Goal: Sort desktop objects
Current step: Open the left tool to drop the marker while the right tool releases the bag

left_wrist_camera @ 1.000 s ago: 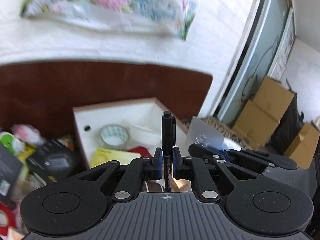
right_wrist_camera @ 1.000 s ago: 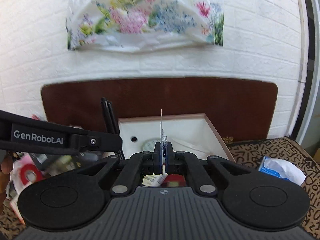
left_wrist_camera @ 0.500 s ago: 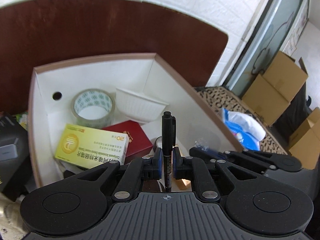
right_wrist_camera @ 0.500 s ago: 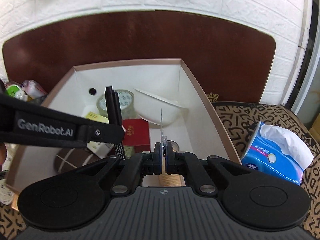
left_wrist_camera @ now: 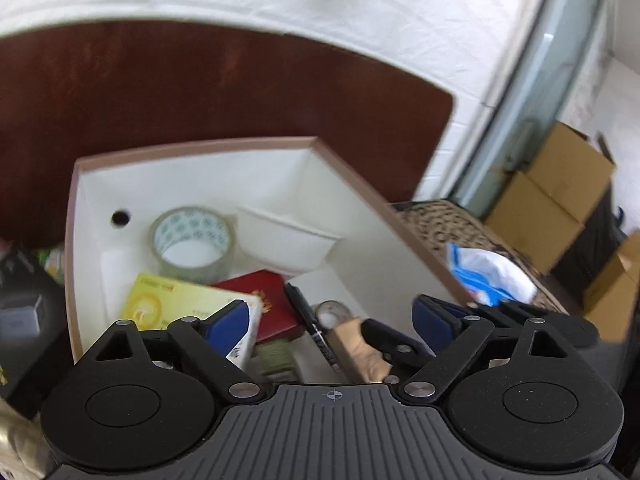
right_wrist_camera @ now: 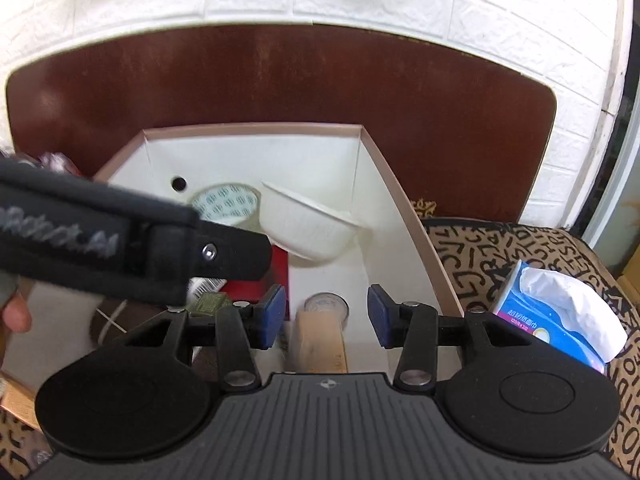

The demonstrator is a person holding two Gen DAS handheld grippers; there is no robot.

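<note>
Pen flat, cap toward box back.

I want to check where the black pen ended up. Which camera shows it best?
The left wrist view: the black pen lies slanted inside the white box, beside the red box, nearly its whole length visible. In the right wrist view the left gripper crosses in front and hides it.

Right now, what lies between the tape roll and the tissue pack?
In the right wrist view, the white paper bowl tilts beside the tape roll; then comes the box's right wall, with the tissue pack outside on the patterned cloth.
</note>
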